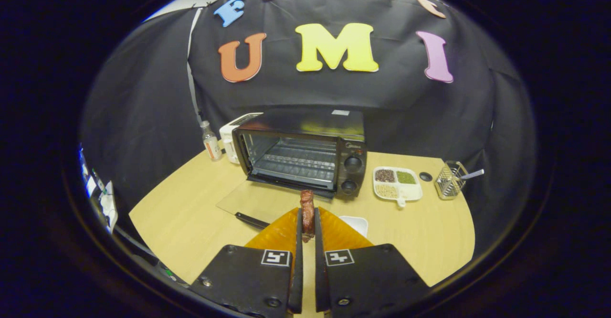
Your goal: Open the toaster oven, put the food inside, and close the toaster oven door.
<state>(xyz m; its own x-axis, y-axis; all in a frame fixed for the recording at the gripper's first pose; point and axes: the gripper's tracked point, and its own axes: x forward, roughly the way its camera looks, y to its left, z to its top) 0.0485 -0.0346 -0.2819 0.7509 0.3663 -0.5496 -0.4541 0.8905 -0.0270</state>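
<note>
The fingers pinch the brown food tight — just before the toaster oven, its door down.

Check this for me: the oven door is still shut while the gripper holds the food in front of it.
Wrong on the door. The gripper view shows the oven with its glass door folded down open. The gripper does hold the food in front of it.

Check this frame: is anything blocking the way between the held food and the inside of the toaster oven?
Nothing visible does. The gripper is shut on the food. The toaster oven stands just beyond it, its glass door folded down flat on the table and the wire rack bare.
</note>
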